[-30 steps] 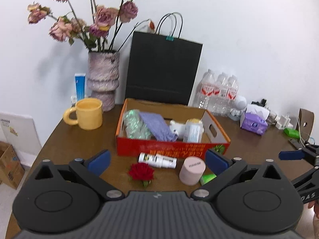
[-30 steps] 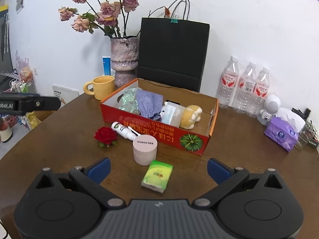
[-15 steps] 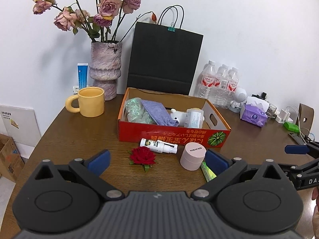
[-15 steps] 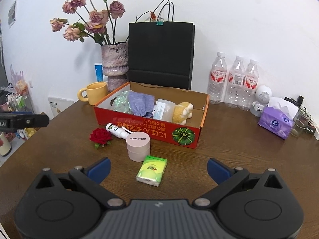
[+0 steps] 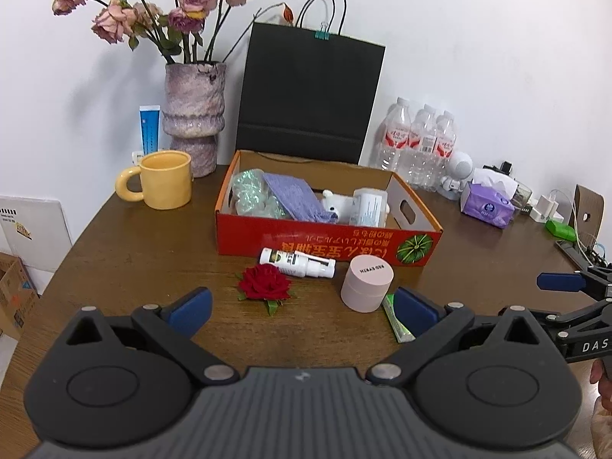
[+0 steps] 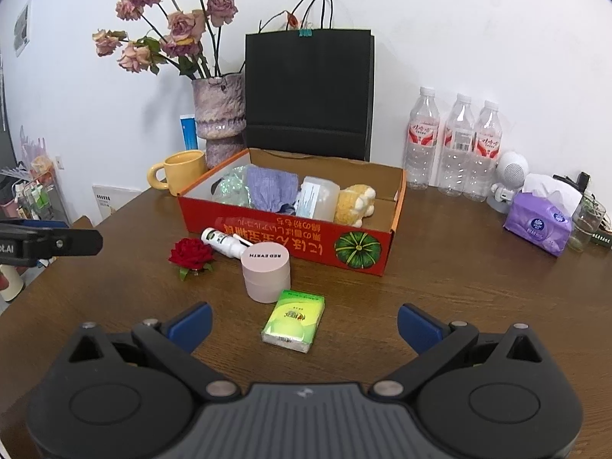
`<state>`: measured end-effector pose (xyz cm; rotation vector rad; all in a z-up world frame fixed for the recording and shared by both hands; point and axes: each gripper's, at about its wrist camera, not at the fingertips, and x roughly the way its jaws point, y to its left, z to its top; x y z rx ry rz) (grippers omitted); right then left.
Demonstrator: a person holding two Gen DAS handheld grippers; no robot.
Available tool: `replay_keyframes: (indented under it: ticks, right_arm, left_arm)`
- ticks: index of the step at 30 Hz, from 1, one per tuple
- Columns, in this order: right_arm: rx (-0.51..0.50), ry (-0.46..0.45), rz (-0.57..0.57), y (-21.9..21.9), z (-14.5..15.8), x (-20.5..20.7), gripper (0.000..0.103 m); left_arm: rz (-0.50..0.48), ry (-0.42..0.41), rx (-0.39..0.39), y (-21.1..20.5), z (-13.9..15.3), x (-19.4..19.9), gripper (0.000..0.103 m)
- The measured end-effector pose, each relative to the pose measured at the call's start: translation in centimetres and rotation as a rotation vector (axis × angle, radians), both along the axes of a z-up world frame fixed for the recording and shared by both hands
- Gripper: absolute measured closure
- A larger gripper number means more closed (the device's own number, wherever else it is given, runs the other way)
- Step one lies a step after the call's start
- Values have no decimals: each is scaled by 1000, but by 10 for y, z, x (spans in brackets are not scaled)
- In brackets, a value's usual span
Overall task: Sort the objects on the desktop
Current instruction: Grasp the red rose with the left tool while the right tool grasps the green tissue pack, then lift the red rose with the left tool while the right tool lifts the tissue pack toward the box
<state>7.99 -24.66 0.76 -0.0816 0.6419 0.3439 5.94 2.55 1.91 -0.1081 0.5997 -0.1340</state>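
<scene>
An open red cardboard box (image 5: 329, 243) (image 6: 290, 243) holds a purple cloth, a glittery bag, a clear container and a plush toy. In front of it on the brown table lie a red rose (image 5: 264, 283) (image 6: 191, 252), a white spray bottle (image 5: 296, 262) (image 6: 223, 243), a pink jar (image 5: 366, 283) (image 6: 266, 271) and a green tissue pack (image 5: 396, 317) (image 6: 294, 315). My left gripper (image 5: 302, 306) is open and empty, just short of the rose and jar. My right gripper (image 6: 304, 317) is open and empty, with the green pack between its fingers' line.
A yellow mug (image 5: 164, 179), a vase of dried roses (image 5: 193, 118), a black paper bag (image 5: 310, 91), three water bottles (image 6: 455, 145), a purple tissue pack (image 6: 539, 225) and a glass (image 6: 587, 225) stand around the box. Cables and chargers (image 5: 550, 214) lie at the right edge.
Both grippers pulled back and rose a little, so the table objects look smaller and farther. Both stayed open; no object moved.
</scene>
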Motion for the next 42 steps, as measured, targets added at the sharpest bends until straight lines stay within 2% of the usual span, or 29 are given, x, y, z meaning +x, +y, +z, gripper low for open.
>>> replay_keyframes:
  ticks: [10, 12, 18, 26, 34, 36, 37, 38, 40, 41, 42]
  right_arm:
    - [-22, 54, -12, 18, -44, 25, 0]
    - [-21, 66, -21, 23, -55, 32, 0]
    - [-26, 93, -63, 36, -83, 54, 0]
    - [-37, 103, -132, 48, -103, 77, 2]
    - [-22, 100, -175, 50, -111, 88, 14]
    - [-28, 86, -180, 50, -111, 88, 25]
    - [-28, 79, -178, 50, -111, 88, 26]
    - [-27, 72, -175, 50, -111, 87, 29]
    - [-25, 56, -169, 49, -111, 84, 34]
    - [-23, 48, -166, 48, -111, 83, 42]
    - [-21, 41, -164, 48, -111, 81, 55]
  left_arm:
    - [16, 37, 42, -9, -33, 34, 0]
    - [25, 46, 29, -7, -41, 42, 0]
    - [92, 76, 34, -4, -66, 73, 0]
    - [157, 100, 43, -2, -91, 112, 3]
    - [204, 111, 53, -3, -111, 138, 11]
    - [212, 109, 53, -1, -116, 142, 20]
    - [211, 99, 69, -2, -117, 142, 24]
    - [209, 88, 88, -2, -118, 142, 34]
    - [198, 70, 106, -3, -119, 139, 46]
    - [191, 64, 107, -2, -119, 138, 51]
    - [185, 59, 107, -2, -119, 137, 52]
